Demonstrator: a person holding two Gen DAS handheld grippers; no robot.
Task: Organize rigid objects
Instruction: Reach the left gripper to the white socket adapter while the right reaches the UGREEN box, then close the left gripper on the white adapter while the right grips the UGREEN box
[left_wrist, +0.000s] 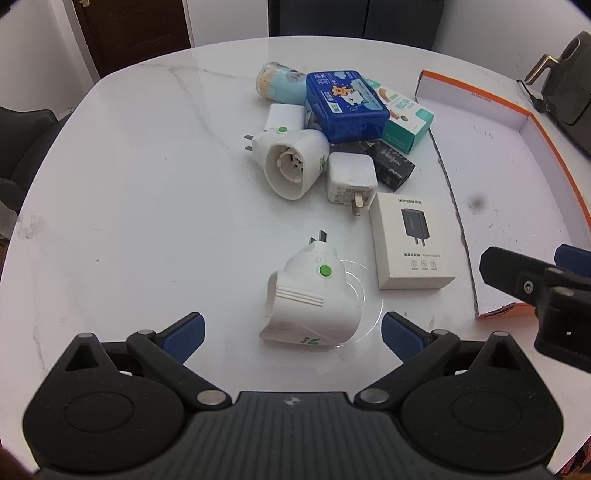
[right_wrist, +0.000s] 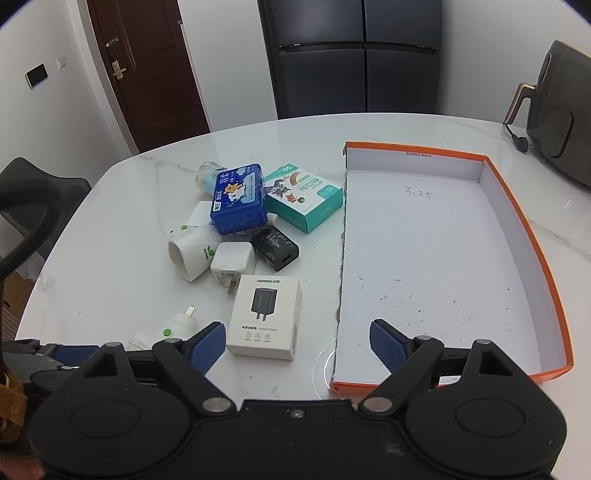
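Note:
My left gripper (left_wrist: 293, 330) is open, its blue pads on either side of a white plug-in device with a green button (left_wrist: 310, 306) lying on the white marble table (left_wrist: 147, 221). It also shows in the right wrist view (right_wrist: 173, 328). My right gripper (right_wrist: 297, 345) is open and empty, over the near left corner of the orange-edged box lid (right_wrist: 443, 266). A white UGREEN adapter box (left_wrist: 412, 240) (right_wrist: 266, 317) lies beside the lid. Behind it is a pile: a second white plug device (left_wrist: 291, 162), a white charger (left_wrist: 351, 181), a black charger (left_wrist: 391, 164), a blue case (left_wrist: 345, 105).
A teal carton (left_wrist: 406, 122) and a toothpick jar (left_wrist: 277, 83) lie at the back of the pile. A dark appliance (right_wrist: 554, 147) stands at the table's far right. A dark chair (right_wrist: 33, 192) is at the left. A fridge (right_wrist: 351, 55) and a door (right_wrist: 147, 66) are behind.

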